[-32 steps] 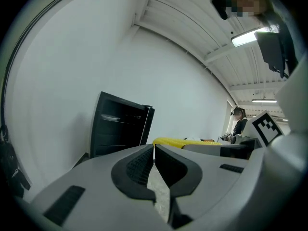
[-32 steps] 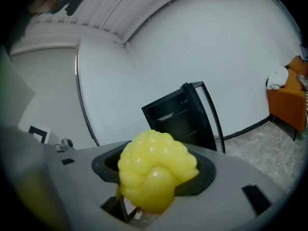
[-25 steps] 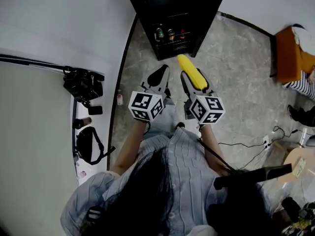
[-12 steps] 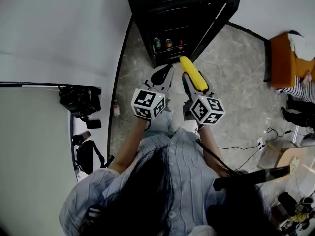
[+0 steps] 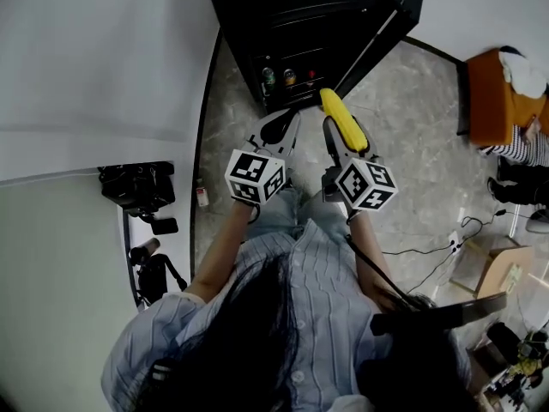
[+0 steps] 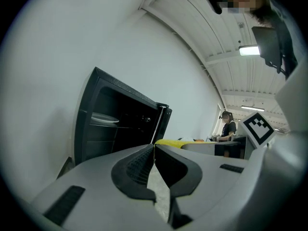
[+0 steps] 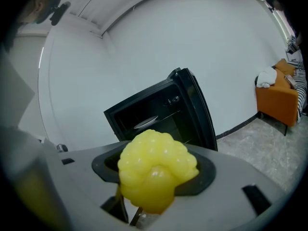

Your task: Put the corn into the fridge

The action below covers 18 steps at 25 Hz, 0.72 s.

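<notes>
While the black fridge stands open at top centre of the head view, the right gripper is clamped on the yellow corn cob. The cob juts forward past the jaw tips, its end close to the fridge's lower front edge, not inside. Left gripper just beside it, to the left: jaws pressed together, nothing between them. Bottles on the lowest rack. White plate on an upper shelf. Grey stone floor below.
</notes>
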Each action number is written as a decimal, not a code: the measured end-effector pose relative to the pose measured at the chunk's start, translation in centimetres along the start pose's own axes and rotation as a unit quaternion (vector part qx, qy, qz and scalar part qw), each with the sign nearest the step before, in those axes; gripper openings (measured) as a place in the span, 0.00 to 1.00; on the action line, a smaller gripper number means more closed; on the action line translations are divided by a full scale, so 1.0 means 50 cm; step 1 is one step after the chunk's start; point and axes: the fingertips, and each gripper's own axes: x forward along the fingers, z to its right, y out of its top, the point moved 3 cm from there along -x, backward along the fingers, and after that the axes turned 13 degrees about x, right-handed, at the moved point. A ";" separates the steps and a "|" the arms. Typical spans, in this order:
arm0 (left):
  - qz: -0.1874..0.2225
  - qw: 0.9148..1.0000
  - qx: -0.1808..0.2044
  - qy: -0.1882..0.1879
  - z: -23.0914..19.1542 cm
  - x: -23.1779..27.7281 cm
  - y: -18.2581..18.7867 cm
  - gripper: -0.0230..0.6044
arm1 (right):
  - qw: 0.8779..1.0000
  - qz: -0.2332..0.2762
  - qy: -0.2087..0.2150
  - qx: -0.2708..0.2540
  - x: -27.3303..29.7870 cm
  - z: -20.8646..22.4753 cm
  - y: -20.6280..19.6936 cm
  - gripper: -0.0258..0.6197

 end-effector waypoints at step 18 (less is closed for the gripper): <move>-0.007 1.000 0.006 0.026 -0.070 0.148 -0.019 0.05 | 0.996 -0.065 0.009 -0.055 0.242 0.112 0.042 0.45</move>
